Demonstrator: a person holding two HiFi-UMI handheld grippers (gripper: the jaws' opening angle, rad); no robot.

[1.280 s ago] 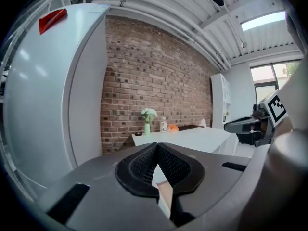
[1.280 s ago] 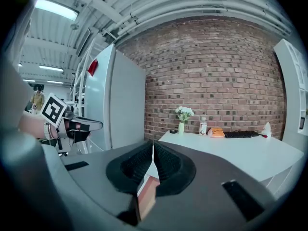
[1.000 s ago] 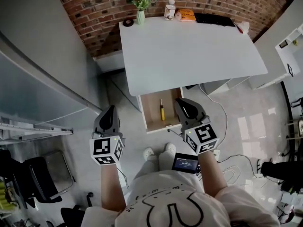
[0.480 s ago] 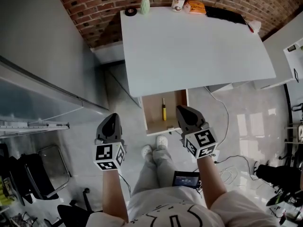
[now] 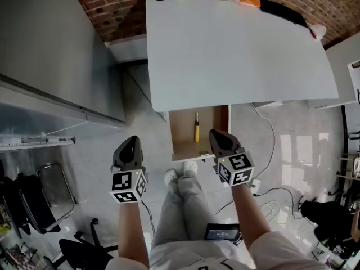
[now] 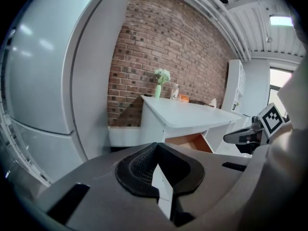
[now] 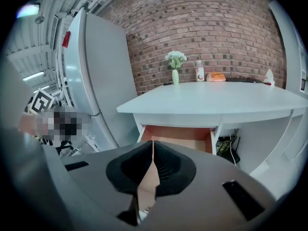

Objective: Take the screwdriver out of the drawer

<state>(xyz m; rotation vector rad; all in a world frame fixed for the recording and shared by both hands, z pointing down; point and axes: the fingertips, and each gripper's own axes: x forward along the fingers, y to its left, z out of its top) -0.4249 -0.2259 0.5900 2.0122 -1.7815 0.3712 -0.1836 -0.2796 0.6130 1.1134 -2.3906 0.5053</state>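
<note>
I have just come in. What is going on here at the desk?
A person stands in front of a white desk whose drawer is pulled open. A yellow-handled screwdriver lies inside it, untouched. The person holds a gripper in each hand. The right gripper hovers near the drawer's front right corner, and the left gripper is off to the left, above the floor. Both have their jaws together and hold nothing.

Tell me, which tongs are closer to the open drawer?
The right tongs. Their tip hangs just by the open drawer, at its front right corner, while the left tongs hang farther off to its left, over the floor.
</note>
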